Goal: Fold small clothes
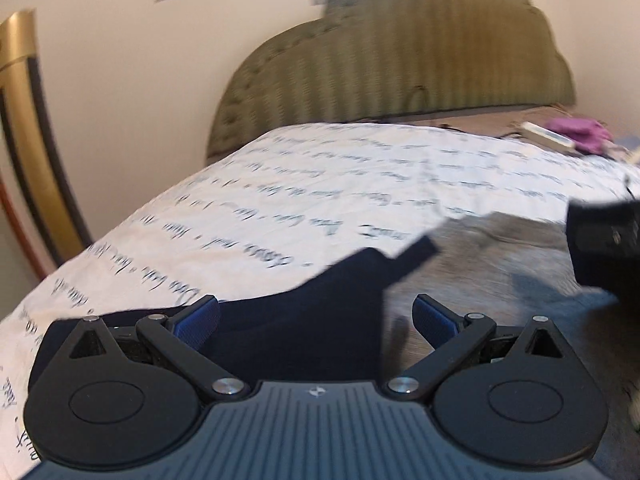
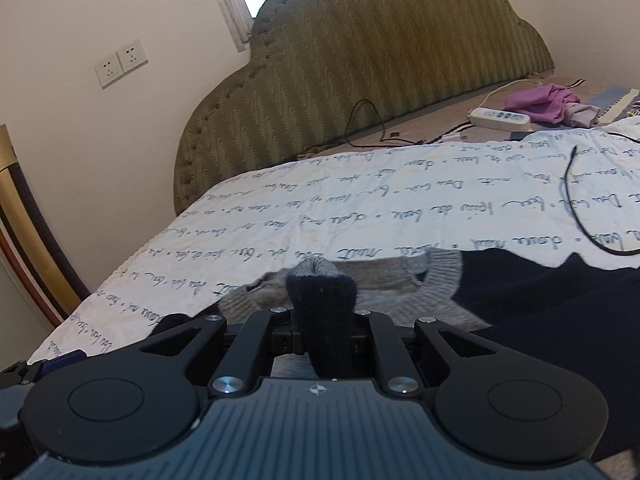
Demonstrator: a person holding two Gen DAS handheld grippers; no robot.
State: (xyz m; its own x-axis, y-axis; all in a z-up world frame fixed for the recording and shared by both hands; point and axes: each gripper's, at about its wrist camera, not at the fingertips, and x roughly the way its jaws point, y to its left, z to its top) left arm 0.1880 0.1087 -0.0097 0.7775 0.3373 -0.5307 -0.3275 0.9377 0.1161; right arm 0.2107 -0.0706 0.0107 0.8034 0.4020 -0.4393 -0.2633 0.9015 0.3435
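Right gripper (image 2: pixel 322 322): fingers closed on a dark knit cuff (image 2: pixel 322 300) that stands up between them; the grey inner layer shows at its top edge. The cuff belongs to a grey and navy knit garment (image 2: pixel 400 284) lying on the bed sheet (image 2: pixel 360 208), white with handwritten script. Grey ribbed hem just right of the gripper, navy part spreading right to the frame edge.

Left gripper (image 1: pixel 316 316): fingers spread wide, blue pads (image 1: pixel 200 320) well apart, nothing pressed between them. Navy cloth (image 1: pixel 304 312) lies below and between the fingers, a narrow dark tab sticking out up and right; grey knit (image 1: pixel 500 256) to its right. Left view is motion-blurred. Dark body at the right edge of the left view is probably the other gripper (image 1: pixel 604 244); cannot tell for sure.

Edges: near-left edge of the sheet runs diagonally toward the olive quilted headboard (image 2: pixel 380 60); wall with two sockets (image 2: pixel 120 62) beyond it. Gold curved frame (image 1: pixel 28 128) at far left.

Open room: wide clear band of sheet between garment and headboard. Obstacles at far right only: black cable (image 2: pixel 572 204) across the sheet, white power strip (image 2: pixel 500 118), purple cloth (image 2: pixel 544 102) near the headboard's base
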